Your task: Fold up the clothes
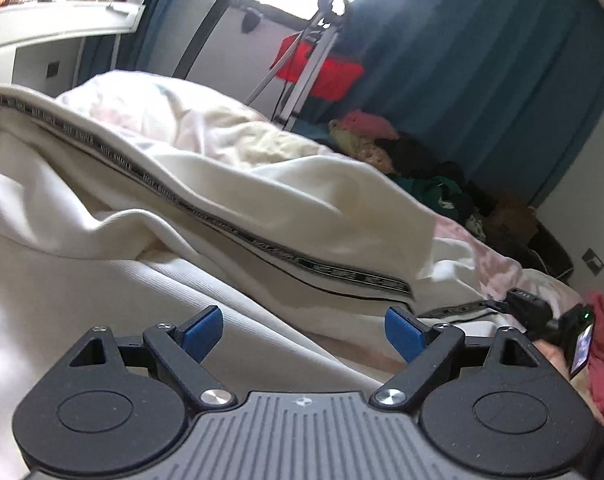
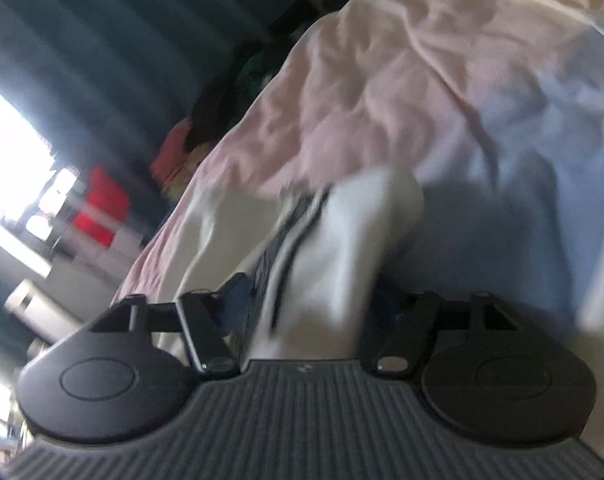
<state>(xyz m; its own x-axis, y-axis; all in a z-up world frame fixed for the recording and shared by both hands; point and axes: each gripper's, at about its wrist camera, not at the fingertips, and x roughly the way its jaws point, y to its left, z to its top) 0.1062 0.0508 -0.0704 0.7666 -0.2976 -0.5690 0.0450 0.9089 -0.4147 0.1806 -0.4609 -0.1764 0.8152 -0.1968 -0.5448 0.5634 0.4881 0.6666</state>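
A cream garment [image 1: 222, 208] with a black lettered stripe [image 1: 333, 270] lies spread and rumpled on the bed. My left gripper [image 1: 303, 334] is open and empty, its blue pads just above the cloth near its front edge. In the right wrist view, which is blurred, my right gripper [image 2: 305, 312] is shut on a bunched end of the cream garment [image 2: 341, 248] with the dark stripe [image 2: 290, 232], held above the bedsheet. The right gripper also shows at the right edge of the left wrist view [image 1: 541, 314].
A pale pink and white bedsheet [image 2: 401, 92] covers the bed. A pile of clothes [image 1: 421, 168] lies on the floor past the bed, by teal curtains [image 1: 481, 60]. A tripod [image 1: 309, 60] with red cloth stands near the window. A white desk [image 1: 54, 28] is at far left.
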